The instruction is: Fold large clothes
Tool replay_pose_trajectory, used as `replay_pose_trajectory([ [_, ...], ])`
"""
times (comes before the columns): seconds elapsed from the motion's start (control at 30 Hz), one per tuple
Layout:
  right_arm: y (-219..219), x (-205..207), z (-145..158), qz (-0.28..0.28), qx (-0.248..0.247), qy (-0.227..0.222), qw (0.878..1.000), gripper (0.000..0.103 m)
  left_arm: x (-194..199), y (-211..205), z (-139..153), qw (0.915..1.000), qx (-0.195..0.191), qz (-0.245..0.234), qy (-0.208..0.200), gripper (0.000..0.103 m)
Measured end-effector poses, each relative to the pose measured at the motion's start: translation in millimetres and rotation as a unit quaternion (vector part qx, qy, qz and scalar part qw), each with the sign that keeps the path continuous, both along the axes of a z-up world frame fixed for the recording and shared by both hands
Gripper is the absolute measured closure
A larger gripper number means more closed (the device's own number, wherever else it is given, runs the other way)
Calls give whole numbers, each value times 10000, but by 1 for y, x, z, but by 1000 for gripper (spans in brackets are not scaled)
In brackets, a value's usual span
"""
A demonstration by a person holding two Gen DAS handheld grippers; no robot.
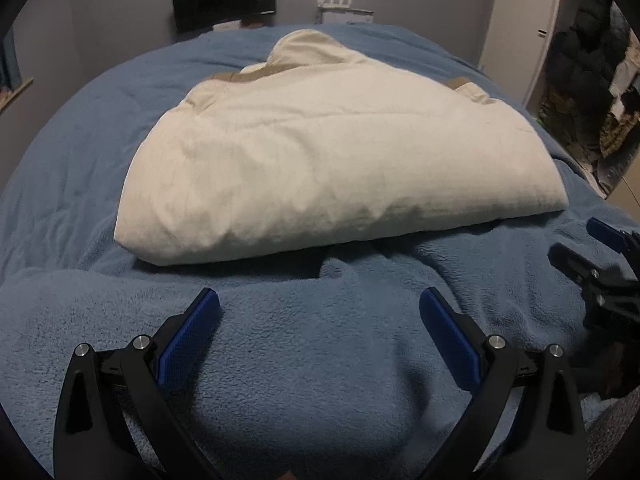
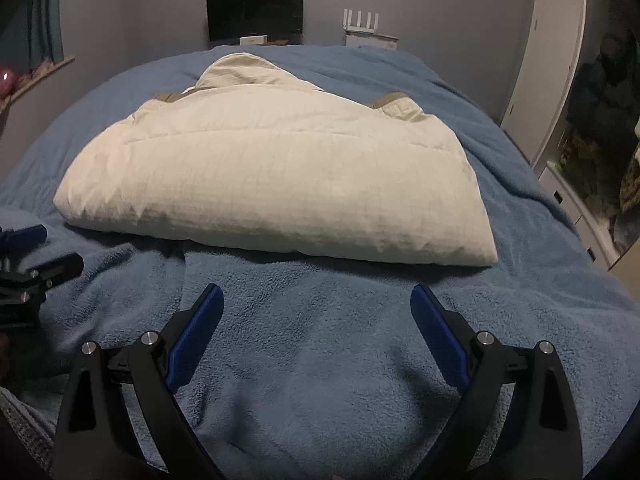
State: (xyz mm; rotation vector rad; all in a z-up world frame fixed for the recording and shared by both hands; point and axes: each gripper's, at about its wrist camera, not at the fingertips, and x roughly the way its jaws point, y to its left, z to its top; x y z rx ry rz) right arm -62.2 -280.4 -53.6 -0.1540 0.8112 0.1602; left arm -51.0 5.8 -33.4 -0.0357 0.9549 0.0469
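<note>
Left wrist view: left gripper [image 1: 320, 312] and right gripper [image 2: 316, 308] are hovering released near the jacket [image 1: 320, 160]; both should be pinching its near edge evenly.

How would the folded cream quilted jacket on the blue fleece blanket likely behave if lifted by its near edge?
The folded cream quilted jacket looks puffy, so probably light for its bulk. Its soft creases suggest it would sag and unfold. It would likely drag against the blue fleece blanket.
</note>
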Motion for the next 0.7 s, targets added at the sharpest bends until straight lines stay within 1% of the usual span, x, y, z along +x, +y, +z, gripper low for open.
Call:
replay_pose_trajectory([
  [0.27,-6,9,-13,-46,86,273,9996,12,0,3,-1,10000,-4,2,-21,7],
  [0.7,-7,11,-14,-56,92,310,9995,12,0,7,-2,10000,-7,-25,27,7],
])
